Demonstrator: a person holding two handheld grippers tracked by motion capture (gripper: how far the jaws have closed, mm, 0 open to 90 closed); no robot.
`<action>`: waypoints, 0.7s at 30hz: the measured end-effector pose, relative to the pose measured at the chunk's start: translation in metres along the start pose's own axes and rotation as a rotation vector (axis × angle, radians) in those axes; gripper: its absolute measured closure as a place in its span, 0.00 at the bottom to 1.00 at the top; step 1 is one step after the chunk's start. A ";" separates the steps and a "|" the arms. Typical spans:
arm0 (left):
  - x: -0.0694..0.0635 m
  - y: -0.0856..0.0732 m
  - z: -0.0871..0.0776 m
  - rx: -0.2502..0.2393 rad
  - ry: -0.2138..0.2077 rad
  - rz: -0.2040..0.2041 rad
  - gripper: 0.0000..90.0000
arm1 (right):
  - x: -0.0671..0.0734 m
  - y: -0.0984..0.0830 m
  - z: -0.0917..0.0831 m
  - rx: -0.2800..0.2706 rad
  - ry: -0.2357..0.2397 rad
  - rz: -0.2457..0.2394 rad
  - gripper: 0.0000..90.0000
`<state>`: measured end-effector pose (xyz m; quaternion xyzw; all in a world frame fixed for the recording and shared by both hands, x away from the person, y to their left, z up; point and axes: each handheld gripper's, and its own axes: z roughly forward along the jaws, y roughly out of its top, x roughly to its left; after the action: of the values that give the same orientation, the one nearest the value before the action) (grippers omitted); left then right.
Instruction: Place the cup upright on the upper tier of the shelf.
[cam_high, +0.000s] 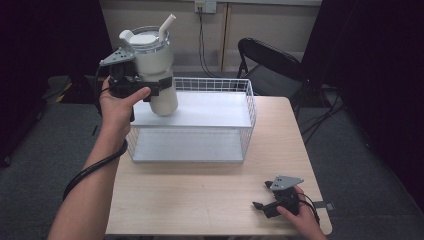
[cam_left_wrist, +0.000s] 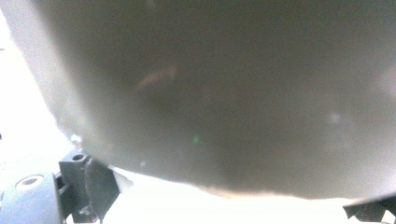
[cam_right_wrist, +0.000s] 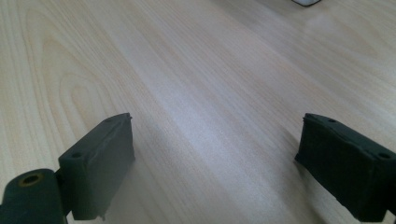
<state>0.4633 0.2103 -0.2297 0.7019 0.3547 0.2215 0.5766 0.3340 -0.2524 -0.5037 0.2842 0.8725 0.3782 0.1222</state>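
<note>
A white tumbler (cam_high: 156, 70) with a clear lid and a white straw hangs tilted in the air over the left end of a white wire basket (cam_high: 250, 107). My left gripper (cam_high: 159, 88) is shut on the tumbler's body from the left side. In the left gripper view the tumbler's (cam_left_wrist: 224, 93) blurred grey wall sits right against the camera, between the two jaws of that gripper (cam_left_wrist: 229, 200). My right gripper (cam_high: 262, 195) rests low at the table's near right corner. It is open, and bare wood lies between its jaws (cam_right_wrist: 215, 163).
The basket stands on the far half of the light wooden table (cam_high: 200, 195), and nothing shows inside it. A black folding chair (cam_high: 270, 62) stands behind the table's far right corner. Grey carpet surrounds the table.
</note>
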 end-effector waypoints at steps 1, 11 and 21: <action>0.001 0.000 0.001 0.005 0.004 -0.005 0.12 | 0.000 0.000 0.000 0.000 0.000 0.000 0.11; 0.006 -0.005 0.010 0.011 0.026 -0.013 0.11 | 0.000 0.000 0.000 0.000 0.000 0.000 0.11; 0.008 -0.010 0.019 0.009 0.047 -0.020 0.12 | 0.000 0.000 0.000 0.000 0.000 0.000 0.11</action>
<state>0.4797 0.2051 -0.2448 0.6954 0.3764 0.2305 0.5670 0.3340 -0.2523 -0.5037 0.2842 0.8725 0.3781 0.1222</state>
